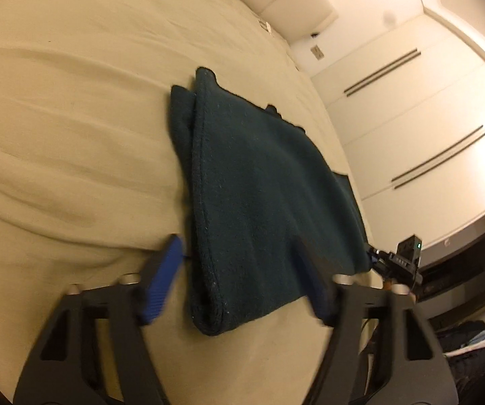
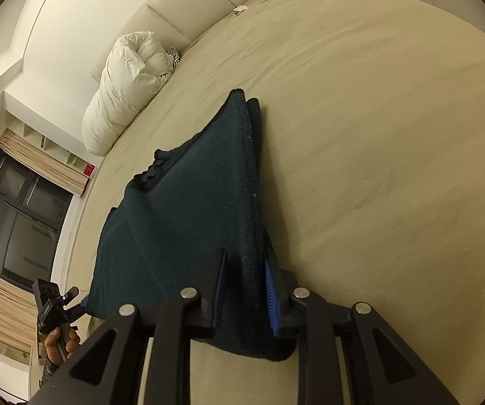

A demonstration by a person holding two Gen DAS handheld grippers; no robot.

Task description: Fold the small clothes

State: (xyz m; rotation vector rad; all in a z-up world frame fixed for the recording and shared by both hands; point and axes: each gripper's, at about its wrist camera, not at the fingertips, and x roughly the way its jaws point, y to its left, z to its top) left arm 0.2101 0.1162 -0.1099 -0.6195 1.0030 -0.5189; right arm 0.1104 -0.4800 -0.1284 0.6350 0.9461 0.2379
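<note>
While the dark green cloth (image 1: 259,182) lies doubled over on the bed (image 1: 73,135), my job at this step is to let it go cleanly so the fold stays square.

My left fingers (image 1: 239,270) stand wide, one on each side of the near folded corner, and neither pad seems to press on it; the cloth runs away from them between the two tips. My right fingers (image 2: 245,290) are much narrower, with the other near corner between them. The left pad lies against the fabric, but I cannot tell for sure that both pads pinch it, so I would treat that corner as barely held at most.

To do this well, I judge that each pair should open fully before any pulling back, and then draw straight out along the line it points, low and without a sideways drag, or the top layer could slide off the lower one. Far from my fingers the edges already sit a little stepped, so a light pat there may be worth it.

Both tools tilt downward toward the bed from the near edge, side by side. In the right view a hand (image 2: 61,342) grips the left tool's handle, left of my right fingers.
</note>
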